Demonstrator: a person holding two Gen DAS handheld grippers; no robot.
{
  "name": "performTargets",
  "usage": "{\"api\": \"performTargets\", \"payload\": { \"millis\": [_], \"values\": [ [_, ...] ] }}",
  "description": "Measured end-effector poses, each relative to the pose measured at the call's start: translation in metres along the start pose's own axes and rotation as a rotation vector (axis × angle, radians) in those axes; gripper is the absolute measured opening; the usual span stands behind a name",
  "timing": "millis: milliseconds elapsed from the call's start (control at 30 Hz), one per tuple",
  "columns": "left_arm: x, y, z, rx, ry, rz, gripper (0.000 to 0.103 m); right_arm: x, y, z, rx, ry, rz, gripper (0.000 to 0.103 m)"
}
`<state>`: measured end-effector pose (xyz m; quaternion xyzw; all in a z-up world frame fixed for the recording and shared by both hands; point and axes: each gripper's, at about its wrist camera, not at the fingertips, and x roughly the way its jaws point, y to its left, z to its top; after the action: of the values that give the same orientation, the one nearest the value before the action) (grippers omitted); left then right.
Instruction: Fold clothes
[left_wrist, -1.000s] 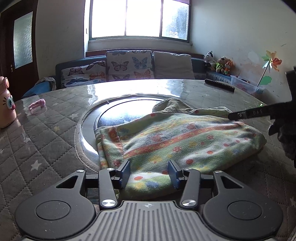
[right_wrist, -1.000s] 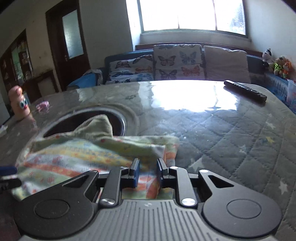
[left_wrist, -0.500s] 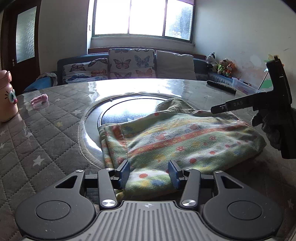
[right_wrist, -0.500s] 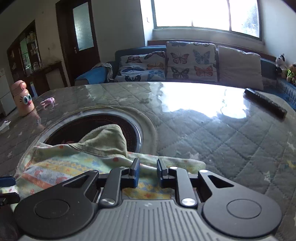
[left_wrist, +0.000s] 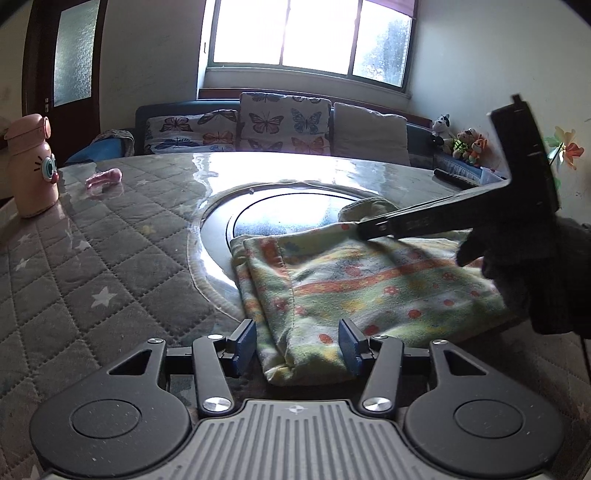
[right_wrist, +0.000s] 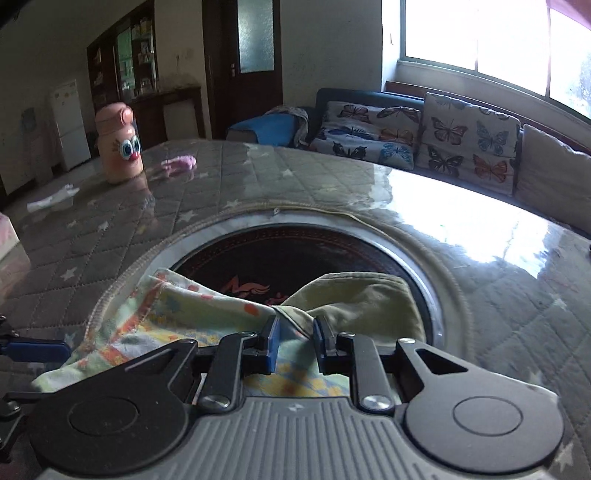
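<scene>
A folded green garment (left_wrist: 354, 280) with orange stripes and red dots lies on the quilted table, partly over the round glass inset (left_wrist: 280, 218). My left gripper (left_wrist: 297, 345) is open, its jaws either side of the garment's near corner. My right gripper (right_wrist: 295, 345) holds a fold of the garment's far edge (right_wrist: 295, 328) between narrow jaws, next to a plain yellow-green flap (right_wrist: 365, 299). In the left wrist view the right gripper's fingers (left_wrist: 373, 225) reach over the garment from the right.
A pink cartoon bottle (left_wrist: 33, 170) stands at the table's left, also in the right wrist view (right_wrist: 118, 147). A small pink object (left_wrist: 105, 179) lies near it. A remote (left_wrist: 450, 178) lies far right. A sofa with butterfly cushions (left_wrist: 284, 125) is behind the table.
My right gripper has swung left over the garment, from its right end to its far edge. My left gripper has shifted left, with the garment's near corner still between its jaws.
</scene>
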<state>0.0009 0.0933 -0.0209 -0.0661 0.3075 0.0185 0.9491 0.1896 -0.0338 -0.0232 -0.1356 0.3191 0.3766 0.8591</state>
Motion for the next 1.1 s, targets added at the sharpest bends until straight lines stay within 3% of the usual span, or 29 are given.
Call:
{"api": "performTargets", "payload": {
  "millis": [300, 533, 767, 967, 1100],
  "values": [
    [-0.006, 0.004, 0.001, -0.024, -0.004, 0.006, 0.054, -0.012, 0.025, -0.001, -0.060, -0.019, 0.062, 0.020],
    [-0.010, 0.011, -0.001, -0.061, 0.001, 0.036, 0.055, -0.045, 0.047, -0.026, -0.135, 0.002, 0.153, 0.020],
    [-0.012, 0.011, -0.006, -0.061, 0.004, 0.054, 0.056, -0.074, 0.074, -0.053, -0.155, -0.030, 0.237, 0.021],
    [-0.012, 0.011, -0.006, -0.059, 0.005, 0.058, 0.057, -0.100, 0.059, -0.062, -0.075, -0.090, 0.170, 0.021],
    [-0.011, 0.010, -0.007, -0.057, 0.005, 0.060, 0.057, -0.103, 0.037, -0.074, -0.017, -0.053, 0.096, 0.021]
  ]
}}
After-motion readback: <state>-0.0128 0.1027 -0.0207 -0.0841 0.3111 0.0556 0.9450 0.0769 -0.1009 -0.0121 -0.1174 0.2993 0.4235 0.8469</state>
